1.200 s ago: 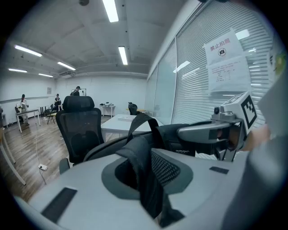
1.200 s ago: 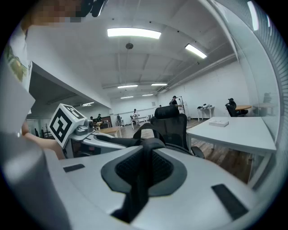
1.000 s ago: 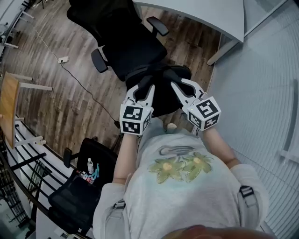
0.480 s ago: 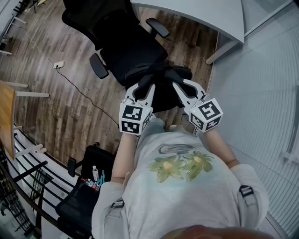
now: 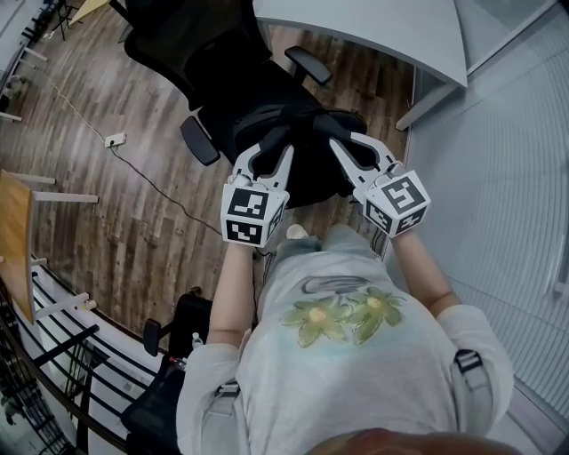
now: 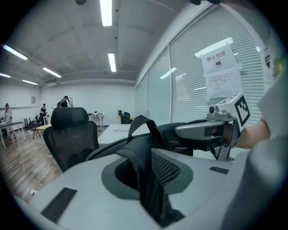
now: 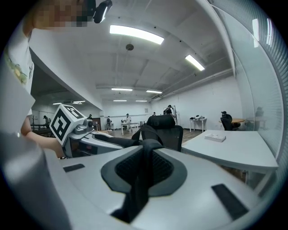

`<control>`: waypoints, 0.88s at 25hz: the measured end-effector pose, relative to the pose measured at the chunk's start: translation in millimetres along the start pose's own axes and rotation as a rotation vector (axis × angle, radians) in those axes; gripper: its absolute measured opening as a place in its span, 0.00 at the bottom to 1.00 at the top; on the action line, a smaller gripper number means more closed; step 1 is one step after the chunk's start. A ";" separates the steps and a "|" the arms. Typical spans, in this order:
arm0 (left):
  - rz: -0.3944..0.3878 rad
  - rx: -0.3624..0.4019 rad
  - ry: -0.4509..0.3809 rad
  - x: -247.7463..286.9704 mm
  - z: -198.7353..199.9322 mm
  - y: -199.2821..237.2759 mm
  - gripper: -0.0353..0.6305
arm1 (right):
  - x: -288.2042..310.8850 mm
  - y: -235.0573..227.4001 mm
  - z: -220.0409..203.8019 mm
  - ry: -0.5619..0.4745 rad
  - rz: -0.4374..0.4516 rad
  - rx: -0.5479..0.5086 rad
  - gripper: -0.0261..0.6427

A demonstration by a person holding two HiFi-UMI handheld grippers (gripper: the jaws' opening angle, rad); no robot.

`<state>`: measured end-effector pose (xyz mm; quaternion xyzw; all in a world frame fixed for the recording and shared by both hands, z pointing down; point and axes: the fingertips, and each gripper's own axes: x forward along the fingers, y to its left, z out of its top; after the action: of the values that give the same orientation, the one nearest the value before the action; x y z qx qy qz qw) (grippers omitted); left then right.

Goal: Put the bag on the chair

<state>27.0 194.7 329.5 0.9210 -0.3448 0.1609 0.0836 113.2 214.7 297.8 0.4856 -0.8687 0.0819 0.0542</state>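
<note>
Left gripper (image 5: 274, 149) and right gripper (image 5: 343, 149) fingers (image 7: 202, 179) each clamped on the bag (image 5: 307, 178) straps (image 6: 144, 179), just before the chair (image 5: 240, 80)

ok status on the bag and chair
Left hand-held gripper and right hand-held gripper each shut on a strap. Bag hanging, not yet on chair. Desk beside chair, not in the way.

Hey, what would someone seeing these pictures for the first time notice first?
The two marker-cube grippers stand out in the middle of the head view: the left gripper and the right gripper are each clamped on a strap of a black bag, which hangs between them. Just beyond it stands a black office chair on the wood floor, with a pale curved desk behind.
</note>
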 end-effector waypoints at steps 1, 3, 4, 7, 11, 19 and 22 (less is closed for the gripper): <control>0.004 0.009 -0.006 0.2 3.5 6.5 0.18 | 6.9 -0.9 4.6 -0.003 -0.002 -0.003 0.10; 0.015 0.016 -0.016 -0.1 9.8 17.0 0.18 | 18.3 -1.5 12.2 -0.002 -0.004 -0.006 0.10; 0.019 0.016 -0.021 -0.6 12.4 21.3 0.18 | 22.5 -1.1 15.2 0.000 -0.003 -0.008 0.10; 0.034 0.012 -0.033 -3.2 20.1 35.6 0.18 | 35.2 1.8 25.3 -0.008 0.009 -0.021 0.10; 0.061 0.006 -0.039 -6.9 27.7 55.5 0.18 | 52.5 6.0 37.7 -0.024 0.040 -0.039 0.10; 0.091 -0.005 -0.044 -10.8 28.7 82.7 0.18 | 81.7 9.0 43.1 -0.019 0.077 -0.039 0.10; 0.104 -0.029 -0.053 -9.8 30.9 91.5 0.18 | 91.3 8.0 46.3 -0.021 0.096 -0.045 0.10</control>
<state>-33.2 124.1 301.1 0.9044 -0.3967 0.1356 0.0794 58.0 133.6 267.6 0.4430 -0.8930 0.0600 0.0521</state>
